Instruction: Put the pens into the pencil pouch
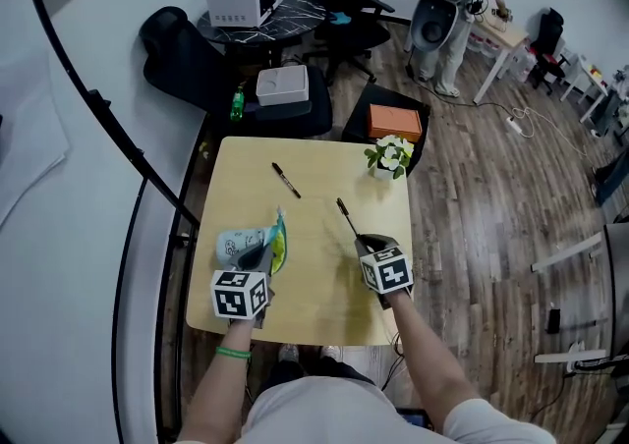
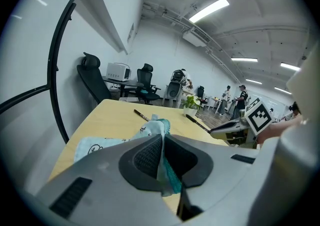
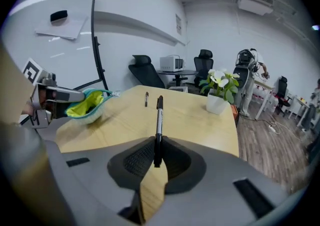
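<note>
The right gripper (image 3: pixel 157 156) clamps a black pen (image 3: pixel 159 120) by its end. The left gripper (image 2: pixel 162 162) pinches the pencil pouch (image 2: pixel 107 142) rim, mouth open to the right gripper's left. Likely next: swing the pen tip-first into it.

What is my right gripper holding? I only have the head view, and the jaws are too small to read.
Observer: In its own view the right gripper is shut on a black pen, gripped near one end, the rest pointing ahead.
Operator: And the left?
Observer: The left gripper pinches the pencil pouch by its fabric edge.
Operator: Is the pencil pouch open?
Observer: Yes; from the right gripper view its yellow-green lining shows, mouth facing that gripper.
</note>
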`<state>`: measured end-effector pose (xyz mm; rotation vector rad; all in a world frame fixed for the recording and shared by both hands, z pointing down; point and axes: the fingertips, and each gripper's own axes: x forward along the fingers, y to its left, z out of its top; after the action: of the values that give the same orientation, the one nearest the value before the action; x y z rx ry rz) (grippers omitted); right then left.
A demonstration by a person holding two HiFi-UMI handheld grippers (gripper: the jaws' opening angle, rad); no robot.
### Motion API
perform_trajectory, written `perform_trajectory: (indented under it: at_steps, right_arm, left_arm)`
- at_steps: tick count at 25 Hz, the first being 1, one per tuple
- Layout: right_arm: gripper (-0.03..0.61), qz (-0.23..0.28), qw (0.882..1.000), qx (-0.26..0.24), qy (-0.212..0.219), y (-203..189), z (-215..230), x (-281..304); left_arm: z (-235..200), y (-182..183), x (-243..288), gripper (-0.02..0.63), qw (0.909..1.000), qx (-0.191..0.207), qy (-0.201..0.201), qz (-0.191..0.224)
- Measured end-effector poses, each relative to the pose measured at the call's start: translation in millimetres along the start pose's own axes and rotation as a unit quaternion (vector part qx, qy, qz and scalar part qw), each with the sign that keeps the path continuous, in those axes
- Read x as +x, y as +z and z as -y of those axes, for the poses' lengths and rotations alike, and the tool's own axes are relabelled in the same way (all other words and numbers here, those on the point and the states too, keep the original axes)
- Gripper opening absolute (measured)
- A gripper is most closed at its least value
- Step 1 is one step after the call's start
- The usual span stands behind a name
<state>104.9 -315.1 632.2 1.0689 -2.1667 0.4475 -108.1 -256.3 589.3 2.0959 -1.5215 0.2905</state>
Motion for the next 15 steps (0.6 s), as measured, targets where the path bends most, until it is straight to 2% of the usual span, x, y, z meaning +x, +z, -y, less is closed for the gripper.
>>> perform_trajectory:
  at_steps: [7,15]
  right_arm:
    - [0.048,0.034,0.996,-0.065,0.060,38.0,-48.7,-34.9]
    - [0.048,-0.029,0.978,-0.145,0.148,24.2,-123.1,-37.0]
  left_arm:
    - [-0.5,4.9,1.8,0.025,0.9999,0.015,-0.002,0.002]
    - [2.0,2.8,5.5,0.025,0.9991,0.042,-0.003,-0.002]
